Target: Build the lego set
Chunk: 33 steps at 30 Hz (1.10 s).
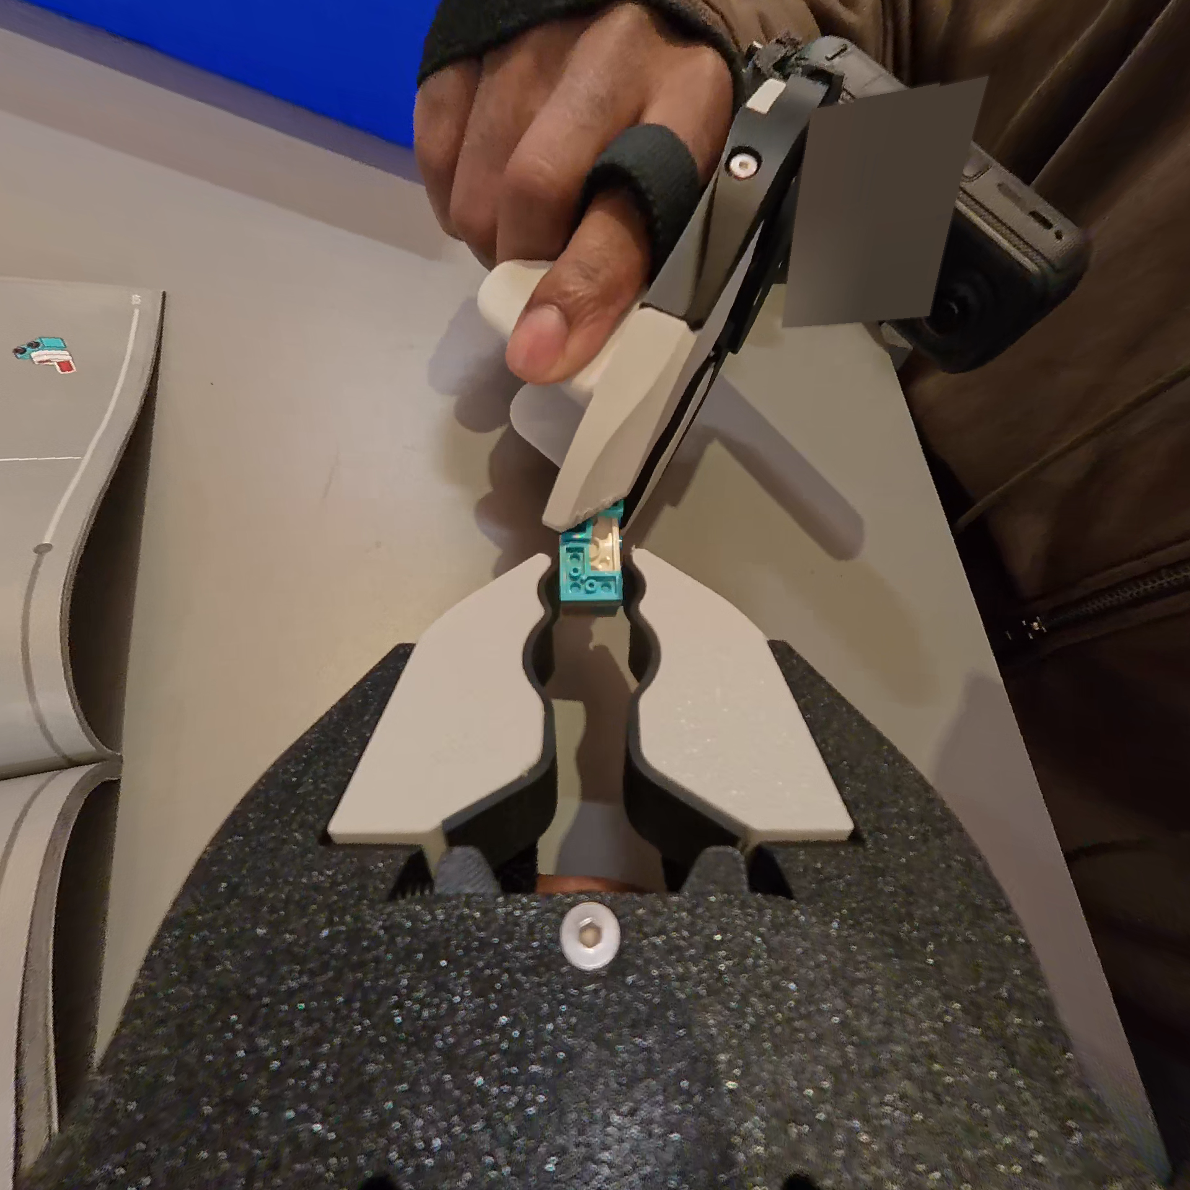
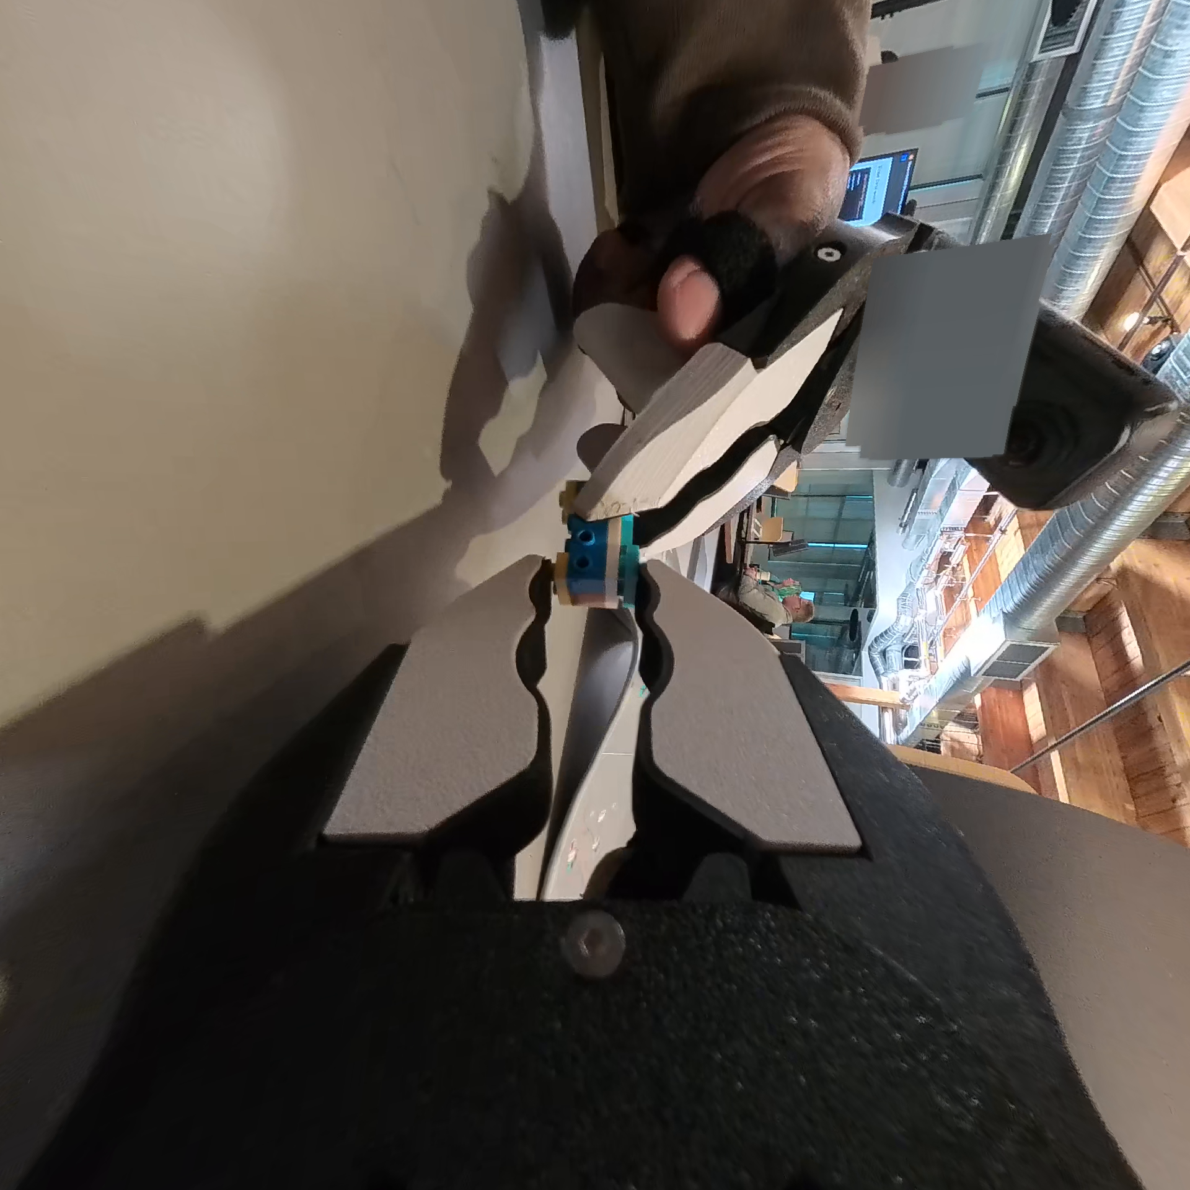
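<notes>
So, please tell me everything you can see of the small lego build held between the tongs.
The lego build is a small plastic stack: teal studded plates with a cream curved piece on top, and blue bricks with holes over tan layers on its other side. It hangs above the table, pinched by the left tongs and the right tongs from opposite ends.

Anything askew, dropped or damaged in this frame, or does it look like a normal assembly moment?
Nothing stands out. Both claws grip one small teal lego assembly above the table: the left claw from below, the right claw from above. The instruction booklet lies open to the left. No loose pieces or damage visible.
</notes>
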Available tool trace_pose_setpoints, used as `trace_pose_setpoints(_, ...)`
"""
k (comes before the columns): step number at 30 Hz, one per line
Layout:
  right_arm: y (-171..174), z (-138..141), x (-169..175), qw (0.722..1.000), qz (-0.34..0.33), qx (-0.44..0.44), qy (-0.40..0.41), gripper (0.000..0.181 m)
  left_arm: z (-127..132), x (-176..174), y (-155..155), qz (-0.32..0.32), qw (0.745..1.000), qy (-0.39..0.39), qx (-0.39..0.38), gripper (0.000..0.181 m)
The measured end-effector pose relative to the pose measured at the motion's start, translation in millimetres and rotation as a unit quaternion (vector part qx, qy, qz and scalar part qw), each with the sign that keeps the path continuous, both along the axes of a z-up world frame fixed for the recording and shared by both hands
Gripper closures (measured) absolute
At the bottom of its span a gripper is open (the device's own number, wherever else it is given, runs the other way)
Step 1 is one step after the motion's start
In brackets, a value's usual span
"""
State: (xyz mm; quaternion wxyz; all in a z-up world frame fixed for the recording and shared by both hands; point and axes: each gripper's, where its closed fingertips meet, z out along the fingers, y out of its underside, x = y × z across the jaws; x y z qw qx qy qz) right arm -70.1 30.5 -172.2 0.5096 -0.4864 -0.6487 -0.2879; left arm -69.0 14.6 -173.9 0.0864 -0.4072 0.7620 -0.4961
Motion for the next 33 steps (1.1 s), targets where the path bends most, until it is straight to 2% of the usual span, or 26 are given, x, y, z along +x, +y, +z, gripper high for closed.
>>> trace_pose_setpoints(6,1,8,2,1.000,-0.008,0.013,0.016,0.157,-2,1,8,0.016,1.000,0.004,0.010,0.148)
trace_pose_setpoints(9,2,9,3,1.000,-0.013,0.015,0.017,0.157,-1,2,3,0.010,1.000,-0.004,0.005,0.150)
trace_pose_setpoints(13,2,8,3,1.000,-0.014,0.013,0.017,0.156,-1,5,-1,0.008,1.000,-0.016,0.002,0.161)
trace_pose_setpoints(33,-4,16,-1,0.999,0.003,0.021,0.028,0.156,8,2,-7,-0.023,0.998,-0.054,-0.016,0.162)
